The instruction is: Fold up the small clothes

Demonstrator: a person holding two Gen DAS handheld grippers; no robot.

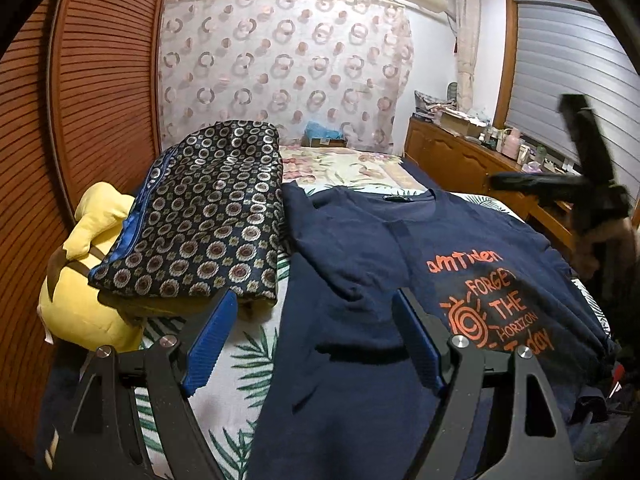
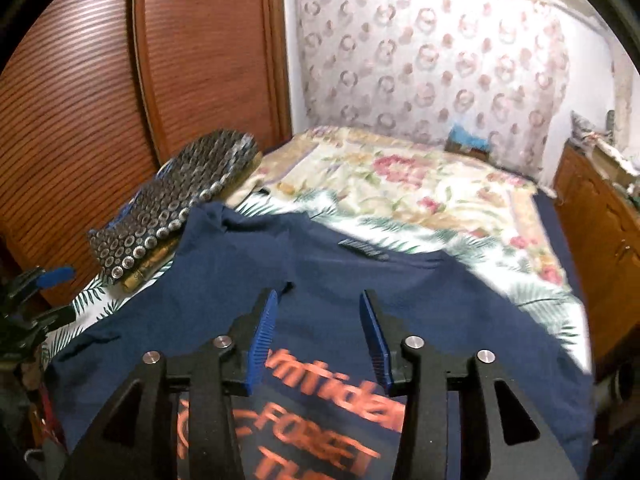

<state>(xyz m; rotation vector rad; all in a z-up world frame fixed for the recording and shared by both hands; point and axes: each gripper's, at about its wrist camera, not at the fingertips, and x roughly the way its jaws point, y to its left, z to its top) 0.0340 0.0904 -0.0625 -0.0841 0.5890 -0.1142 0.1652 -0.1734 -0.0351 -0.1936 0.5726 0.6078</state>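
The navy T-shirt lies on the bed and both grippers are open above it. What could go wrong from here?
1. The navy T-shirt is already wrinkled near its left side; folding now may trap creases.
2. The patterned folded cloth lies right beside the shirt, so the left gripper might catch it.
3. The right gripper holds nothing, so the shirt may shift.

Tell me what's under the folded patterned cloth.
The patterned cloth rests on a yellowish folded layer, on the leaf-print sheet. A yellow plush toy sits beside it. Anything deeper is covered.

Left claw (image 1: pixel 312 344) spread wide, right claw (image 2: pixel 318 336) seemingly half-open, empty
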